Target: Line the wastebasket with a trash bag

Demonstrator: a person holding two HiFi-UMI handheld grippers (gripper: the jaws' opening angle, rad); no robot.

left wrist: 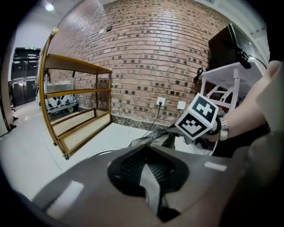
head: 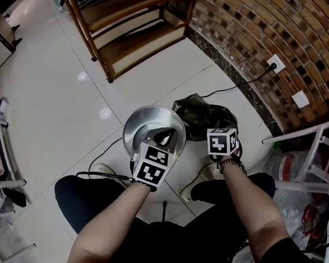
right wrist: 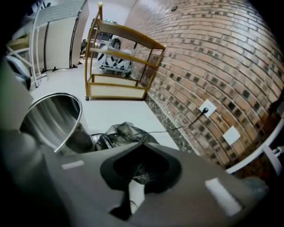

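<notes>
Glossy white floor tiles (head: 55,108) fill my feed, with a rough brick wall (head: 269,23) curving along the right side.

My right gripper (right wrist: 141,170) has its 2 jaws pinched on a crinkled fold of the trash bag (head: 203,116), a thin, dark, half-translucent film. The rest of the bag lies in a crumpled heap on the tiles, just to the right of the wastebasket (head: 144,121).

My left gripper (head: 165,137) has its jaws pressed together over the near side of the wastebasket's open mouth. A stretched fold of the bag runs from the right gripper up to the left one's tips, but I cannot tell whether it is caught there.

The wastebasket is a round, brushed-steel cylinder with a bright rim, and its inside is bare metal.

A black cable (head: 234,85) runs from a white socket (head: 275,64) on the brick wall down past the bag.

Farther off stands a wooden shelf rack (head: 134,39) with slim rounded posts and woven cane panels. A white tubular frame (head: 318,138) stands by the wall on my right.
</notes>
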